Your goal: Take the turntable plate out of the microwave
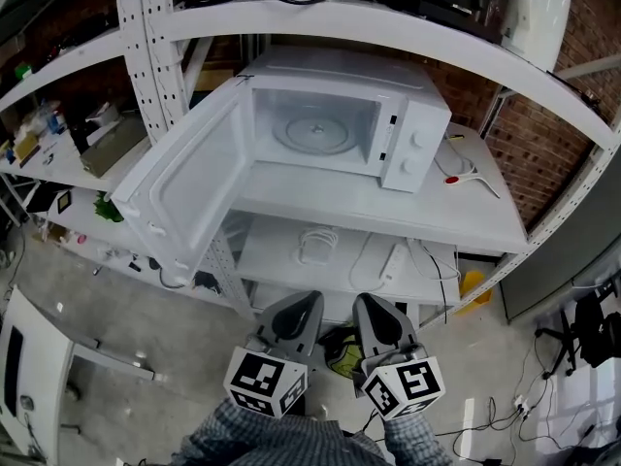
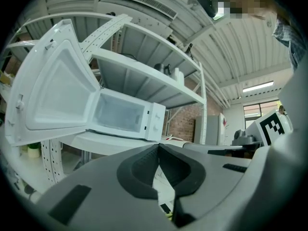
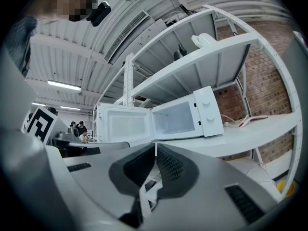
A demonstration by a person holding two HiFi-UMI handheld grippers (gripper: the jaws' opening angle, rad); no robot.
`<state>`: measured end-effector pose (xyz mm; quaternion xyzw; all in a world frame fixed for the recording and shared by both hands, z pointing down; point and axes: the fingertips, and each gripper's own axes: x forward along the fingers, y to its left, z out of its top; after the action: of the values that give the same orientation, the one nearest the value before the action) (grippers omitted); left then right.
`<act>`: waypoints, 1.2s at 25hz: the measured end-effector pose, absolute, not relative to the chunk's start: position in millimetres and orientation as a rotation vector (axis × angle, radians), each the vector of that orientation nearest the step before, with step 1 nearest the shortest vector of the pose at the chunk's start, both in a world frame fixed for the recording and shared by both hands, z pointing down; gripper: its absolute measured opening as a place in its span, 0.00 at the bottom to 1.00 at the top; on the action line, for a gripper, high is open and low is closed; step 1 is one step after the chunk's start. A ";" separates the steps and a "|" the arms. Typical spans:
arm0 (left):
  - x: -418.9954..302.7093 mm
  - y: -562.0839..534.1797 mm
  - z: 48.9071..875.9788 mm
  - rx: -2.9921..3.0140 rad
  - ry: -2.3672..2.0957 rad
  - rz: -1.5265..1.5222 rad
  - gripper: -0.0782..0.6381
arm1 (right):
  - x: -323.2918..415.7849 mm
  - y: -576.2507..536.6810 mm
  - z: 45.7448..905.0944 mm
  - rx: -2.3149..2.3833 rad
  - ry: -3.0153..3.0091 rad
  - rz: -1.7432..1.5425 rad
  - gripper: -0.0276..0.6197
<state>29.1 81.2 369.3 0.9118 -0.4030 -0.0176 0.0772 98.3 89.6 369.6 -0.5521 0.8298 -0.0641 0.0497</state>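
Observation:
The white microwave (image 1: 340, 124) stands on the middle shelf with its door (image 1: 184, 187) swung wide to the left. The clear glass turntable plate (image 1: 315, 132) lies flat inside the cavity. Both grippers hang low in the head view, well short of the shelf and side by side. My left gripper (image 1: 310, 300) is shut with nothing in it, and so is my right gripper (image 1: 366, 302). In the left gripper view the shut gripper (image 2: 158, 146) points at the microwave (image 2: 122, 115). The right gripper (image 3: 155, 146) faces the microwave (image 3: 185, 118) too. The plate cannot be made out in either gripper view.
A white shelf (image 1: 466, 216) carries the microwave, with a red and white tool (image 1: 456, 177) to its right. An upper shelf (image 1: 388, 42) runs close above. White cables (image 1: 316, 244) lie on the lower shelf. The open door juts out over the floor at left.

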 end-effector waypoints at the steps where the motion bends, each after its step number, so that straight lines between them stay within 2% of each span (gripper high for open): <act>1: 28.8 71.4 369.7 2.731 -1.207 -0.058 0.12 | 97.9 80.6 370.2 -1.688 2.528 -0.189 0.08; 16: 28.4 -100.1 348.6 2.787 -1.135 -0.116 0.12 | 82.7 -80.0 347.7 -1.751 2.528 -0.056 0.08; 24: 19.7 -160.1 343.8 2.773 -1.111 -0.131 0.12 | 75.4 -139.8 345.6 -1.807 2.589 -0.010 0.08; 30: 20.5 -185.1 339.8 2.762 -1.157 -0.148 0.12 | 82.4 -166.7 341.5 -1.793 2.731 0.175 0.08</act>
<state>20.5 -185.1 339.8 0.9188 -0.3851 -0.0494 0.0717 82.4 -166.7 341.5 -0.5469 0.8330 0.0533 -0.0650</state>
